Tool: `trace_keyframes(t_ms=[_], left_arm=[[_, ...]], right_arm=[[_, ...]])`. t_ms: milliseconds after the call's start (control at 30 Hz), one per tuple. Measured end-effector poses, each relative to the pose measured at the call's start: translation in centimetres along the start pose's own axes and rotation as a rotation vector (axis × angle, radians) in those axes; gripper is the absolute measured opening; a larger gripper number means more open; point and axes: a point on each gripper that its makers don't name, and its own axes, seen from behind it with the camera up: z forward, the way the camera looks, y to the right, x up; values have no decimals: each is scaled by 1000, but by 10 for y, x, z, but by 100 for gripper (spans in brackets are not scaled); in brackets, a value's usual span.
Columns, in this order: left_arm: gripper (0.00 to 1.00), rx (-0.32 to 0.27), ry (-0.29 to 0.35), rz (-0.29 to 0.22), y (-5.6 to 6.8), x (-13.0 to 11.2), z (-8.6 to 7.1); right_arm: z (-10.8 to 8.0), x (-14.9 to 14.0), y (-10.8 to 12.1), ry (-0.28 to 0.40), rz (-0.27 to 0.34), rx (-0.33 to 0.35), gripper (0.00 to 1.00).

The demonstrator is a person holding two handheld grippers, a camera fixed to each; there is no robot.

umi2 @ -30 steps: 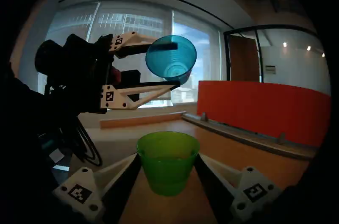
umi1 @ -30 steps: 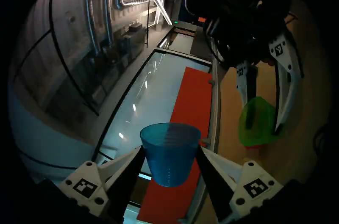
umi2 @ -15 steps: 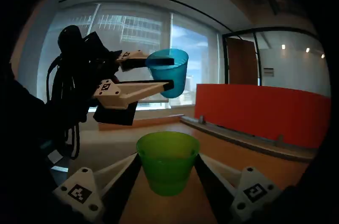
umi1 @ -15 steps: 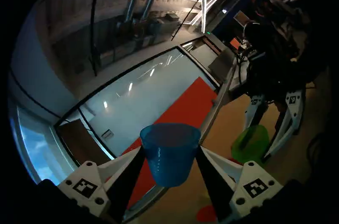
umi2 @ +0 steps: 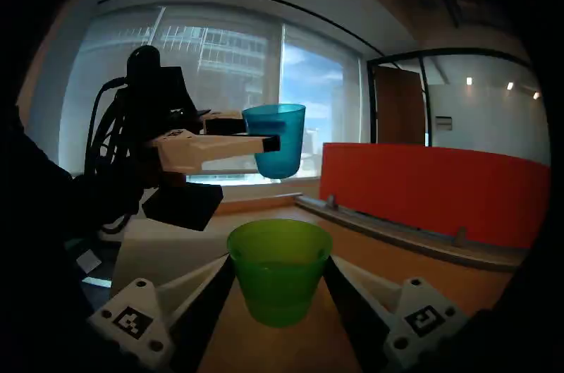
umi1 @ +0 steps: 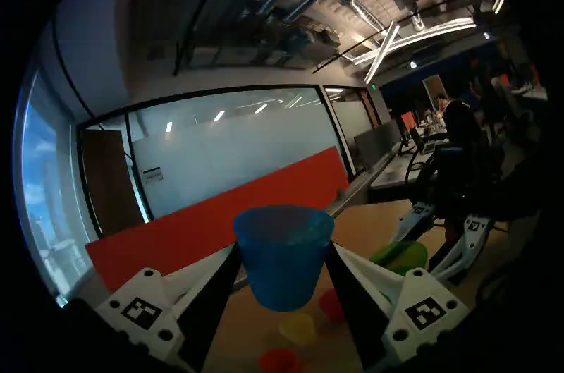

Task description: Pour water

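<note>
- The left gripper (umi1: 282, 252) held an upright blue cup (umi1: 283, 268) tight between both fingers.
- The right gripper (umi2: 280, 264) likewise pinched a green cup (umi2: 280, 283) over a wooden table (umi2: 381, 257).

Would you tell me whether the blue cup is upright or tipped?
Upright: the blue cup stands rim-up and level in the left gripper.

A yellow cup (umi1: 299, 327), red cup (umi1: 280, 359) and pinkish cup (umi1: 330, 302) crowd the tabletop (umi1: 363, 221), lower centre in the left gripper view. In the right gripper view the left claw (umi2: 280, 131) and blue cup (umi2: 276, 156) block centre-left; the tabletop at lower right lies bare.
</note>
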Motion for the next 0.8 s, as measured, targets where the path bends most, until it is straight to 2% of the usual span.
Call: trace_keyframes(t_ms=[200,467,667,800], left_arm=[[82,-9,-15,-109,-2,-6,1],[82,-28,-35,-248,3,-18,7],[82,-20,-46,-266,0,-24,8],[82,-29,-61,-270,3,-29,8]], right_arm=[[-1,3,0,5,-3,-1,87],[-4,6,1,10,-3,-5,88],[-5,7,2,9,-7,-11,88],[-5,6,4,8,-6,-14,87]])
